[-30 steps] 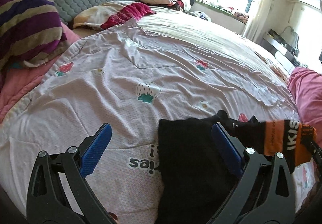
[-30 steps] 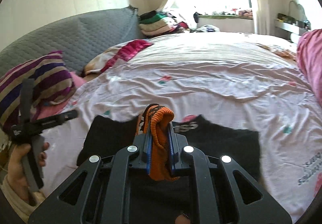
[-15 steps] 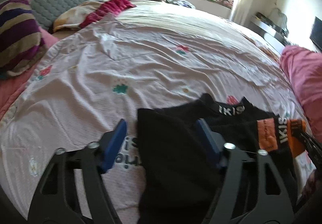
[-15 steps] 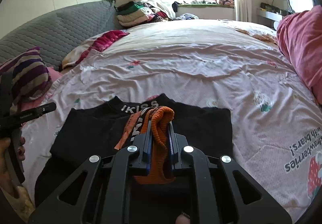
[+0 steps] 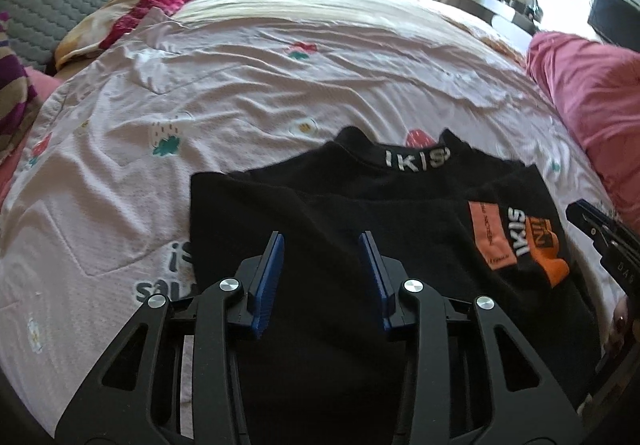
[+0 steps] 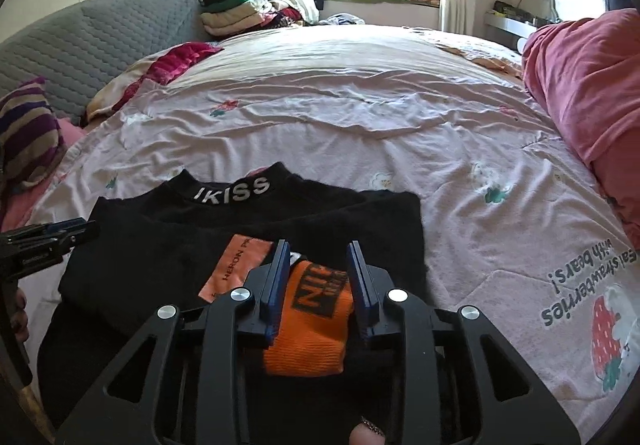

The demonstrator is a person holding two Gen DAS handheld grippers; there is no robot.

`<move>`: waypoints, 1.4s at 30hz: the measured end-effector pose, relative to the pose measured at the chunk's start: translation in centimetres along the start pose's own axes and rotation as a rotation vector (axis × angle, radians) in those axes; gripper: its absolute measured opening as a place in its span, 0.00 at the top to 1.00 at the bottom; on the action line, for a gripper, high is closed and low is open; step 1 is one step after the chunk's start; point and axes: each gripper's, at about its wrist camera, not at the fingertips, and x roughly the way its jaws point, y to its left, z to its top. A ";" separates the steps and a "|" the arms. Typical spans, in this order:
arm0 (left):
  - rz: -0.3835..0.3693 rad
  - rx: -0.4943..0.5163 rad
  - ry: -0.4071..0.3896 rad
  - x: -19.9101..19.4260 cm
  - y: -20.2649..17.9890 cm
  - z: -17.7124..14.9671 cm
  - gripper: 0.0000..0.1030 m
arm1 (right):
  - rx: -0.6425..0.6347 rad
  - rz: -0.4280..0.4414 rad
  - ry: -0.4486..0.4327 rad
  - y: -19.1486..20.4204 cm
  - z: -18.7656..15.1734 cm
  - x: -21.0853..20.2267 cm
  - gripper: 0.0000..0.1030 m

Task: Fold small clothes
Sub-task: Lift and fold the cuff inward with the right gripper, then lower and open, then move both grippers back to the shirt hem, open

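Hiding: black knit sweater (image 5: 320, 205) hem cut off at lower frame, under both grippers.
Sweater: lies on wrinkled pink strawberry-print quilt (image 6: 400, 125), frame centre.
Left gripper (image 5: 322, 273): parted, holding nothing.
Right gripper (image 6: 319, 281): parted, straddling ribbed orange cuff (image 6: 312, 337).

We count one black sweater (image 6: 240, 241) on one pink bedspread (image 6: 400, 133), and two grippers: the left gripper (image 5: 322, 277) and the right gripper (image 6: 318, 283). We also count one striped pillow (image 6: 28, 137), one red blanket (image 6: 588, 85) and one pile of folded clothes (image 6: 236, 11).

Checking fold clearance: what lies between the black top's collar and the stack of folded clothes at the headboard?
In the right wrist view, only the wrinkled pink strawberry-print sheet lies between the black top's collar and the stack of folded clothes.
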 end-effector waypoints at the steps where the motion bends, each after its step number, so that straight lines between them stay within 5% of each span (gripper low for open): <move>1: 0.002 0.005 0.006 0.1 -0.2 -0.1 0.70 | -0.007 0.005 0.003 0.3 -0.1 0.1 0.72; 9: 0.052 0.039 0.109 2.4 -0.4 -1.7 0.70 | -0.068 0.175 0.093 3.3 -1.2 1.6 0.61; 14: 0.046 0.036 0.118 2.6 -0.1 -2.2 0.69 | -0.070 0.100 0.212 2.8 -2.9 4.2 0.60; 26: 0.018 -0.007 0.111 2.5 0.2 -2.3 0.68 | -0.017 0.147 0.191 1.8 -3.1 3.4 0.52; 34: -0.015 -0.031 0.076 1.0 0.5 -1.8 0.55 | -0.003 0.130 0.138 1.1 -2.3 2.0 0.40; 42: 0.000 -0.067 0.000 -1.3 1.6 -1.8 0.15 | 0.016 0.140 0.084 0.5 -1.8 0.4 0.18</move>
